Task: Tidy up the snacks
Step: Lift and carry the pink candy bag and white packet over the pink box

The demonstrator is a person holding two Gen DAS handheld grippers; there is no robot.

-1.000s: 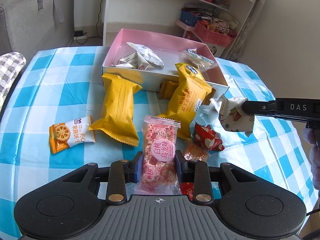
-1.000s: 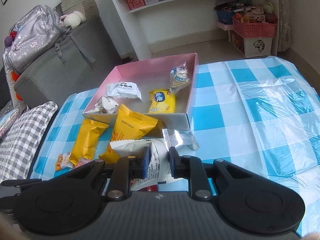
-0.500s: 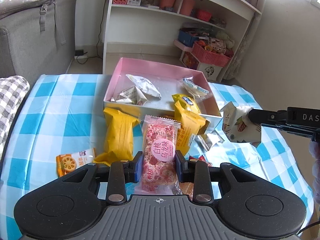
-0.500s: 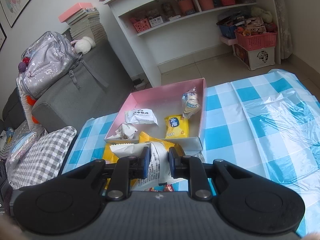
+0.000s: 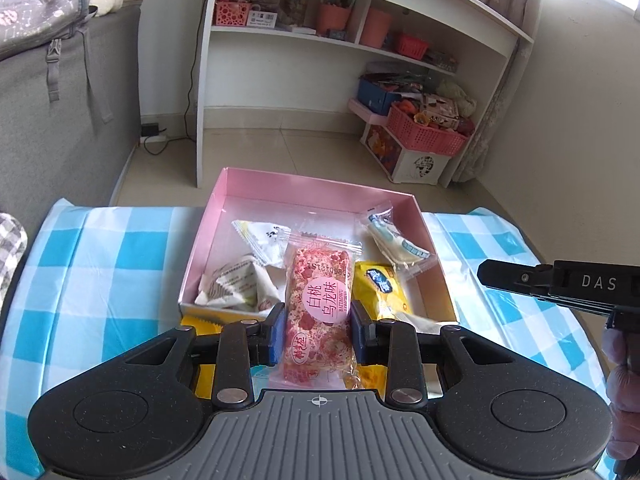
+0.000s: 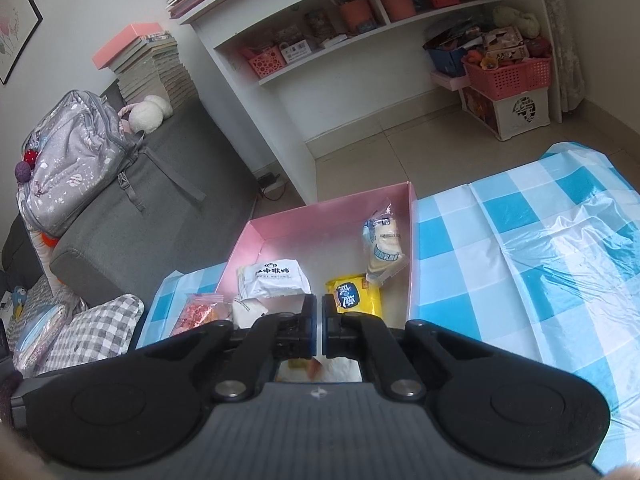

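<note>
My left gripper is shut on a pink snack bar and holds it in the air over the near edge of the pink box. The bar also shows in the right wrist view. My right gripper has its jaws nearly together with nothing between the tips; a white packet lies below it at the near edge of the box. The right gripper shows as a black bar in the left wrist view. The box holds a white packet, a yellow packet and a clear-wrapped cake.
The table has a blue-and-white checked cloth. Yellow packets lie on it under my left gripper. A white shelf unit and pink baskets stand behind the table. A grey sofa with a backpack is at the left.
Both grippers rose and moved forward toward the box. The white packet left my right gripper's jaws, which closed together. The pink bar stayed held in my left gripper.
</note>
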